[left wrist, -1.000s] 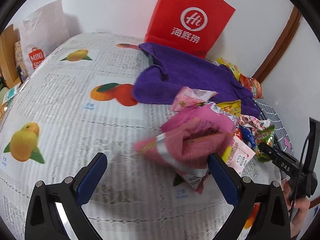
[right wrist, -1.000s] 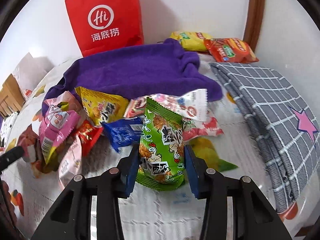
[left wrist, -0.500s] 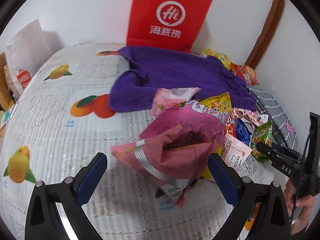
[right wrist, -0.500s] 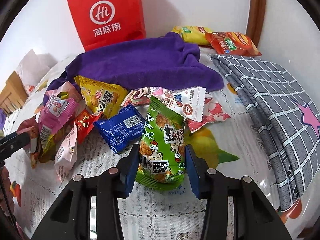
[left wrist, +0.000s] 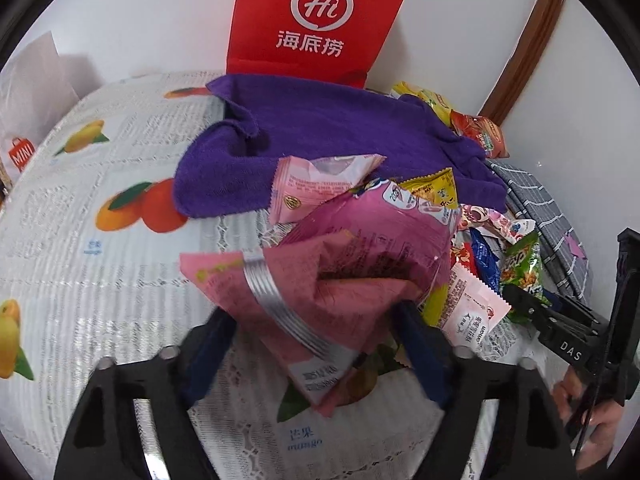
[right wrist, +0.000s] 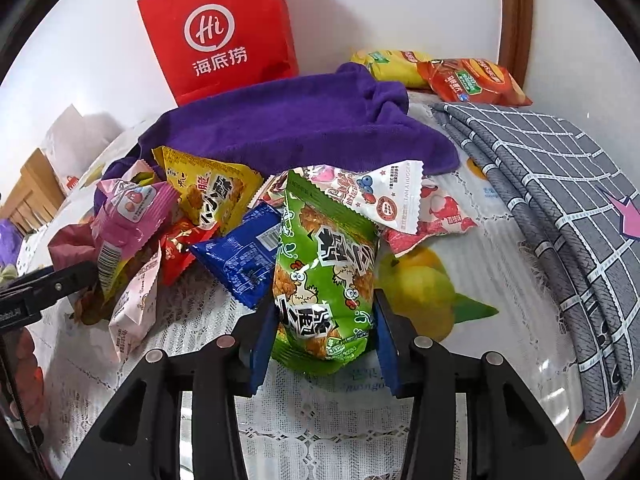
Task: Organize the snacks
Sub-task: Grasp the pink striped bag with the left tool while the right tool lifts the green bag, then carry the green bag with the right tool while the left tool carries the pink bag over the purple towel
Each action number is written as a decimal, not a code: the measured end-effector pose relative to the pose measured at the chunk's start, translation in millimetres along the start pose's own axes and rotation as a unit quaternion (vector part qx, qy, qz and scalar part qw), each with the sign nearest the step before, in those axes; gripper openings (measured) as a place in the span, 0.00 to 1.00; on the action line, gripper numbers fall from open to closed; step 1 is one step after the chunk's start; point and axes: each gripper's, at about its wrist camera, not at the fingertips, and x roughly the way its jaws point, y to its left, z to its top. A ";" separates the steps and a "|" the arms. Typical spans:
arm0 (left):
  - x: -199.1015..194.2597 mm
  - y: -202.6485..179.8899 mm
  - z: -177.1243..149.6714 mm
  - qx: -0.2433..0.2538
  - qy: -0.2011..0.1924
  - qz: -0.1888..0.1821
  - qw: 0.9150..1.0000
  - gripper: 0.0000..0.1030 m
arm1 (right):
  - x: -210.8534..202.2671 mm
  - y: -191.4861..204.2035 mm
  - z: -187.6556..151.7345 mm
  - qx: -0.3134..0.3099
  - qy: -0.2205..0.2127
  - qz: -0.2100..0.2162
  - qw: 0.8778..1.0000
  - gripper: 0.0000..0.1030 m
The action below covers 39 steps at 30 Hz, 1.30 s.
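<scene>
A large pink snack bag (left wrist: 340,264) with a silver band lies on the fruit-print tablecloth (left wrist: 100,280). My left gripper (left wrist: 314,314) is around its lower part. The jaws are closing and both blue pads touch the bag's sides. My right gripper (right wrist: 324,308) is shut on a green packet with cartoon chickens (right wrist: 326,264) and holds it upright just above the cloth. In the left wrist view the right gripper (left wrist: 560,332) and the green packet (left wrist: 520,264) show at the right edge, with a hand behind them.
A pile of packets lies between the grippers: yellow (right wrist: 212,196), blue (right wrist: 240,256), small pink (right wrist: 128,212), white-and-pink (right wrist: 384,196). Behind are a purple towel (right wrist: 296,128), a red paper bag (right wrist: 216,32) and orange and yellow packets (right wrist: 468,80). A grey checked cloth (right wrist: 560,184) lies at the right.
The left gripper's jaws have come in from wide open onto the pink bag, and the gripper has moved closer to it. The right gripper still holds the green packet in about the same place.
</scene>
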 end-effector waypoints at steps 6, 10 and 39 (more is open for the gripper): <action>-5.5 -0.4 -2.1 0.005 -0.003 -0.008 1.000 0.47 | -1.8 -0.4 0.8 0.008 0.008 -0.001 1.000 0.41; -15.0 1.5 -3.5 0.007 -0.009 -0.010 1.000 0.44 | -11.9 2.1 -0.2 0.009 0.004 0.008 1.000 0.40; -74.5 -2.3 63.5 -0.012 -0.060 0.029 0.998 0.44 | -79.9 23.6 84.7 -0.011 -0.067 0.014 0.998 0.40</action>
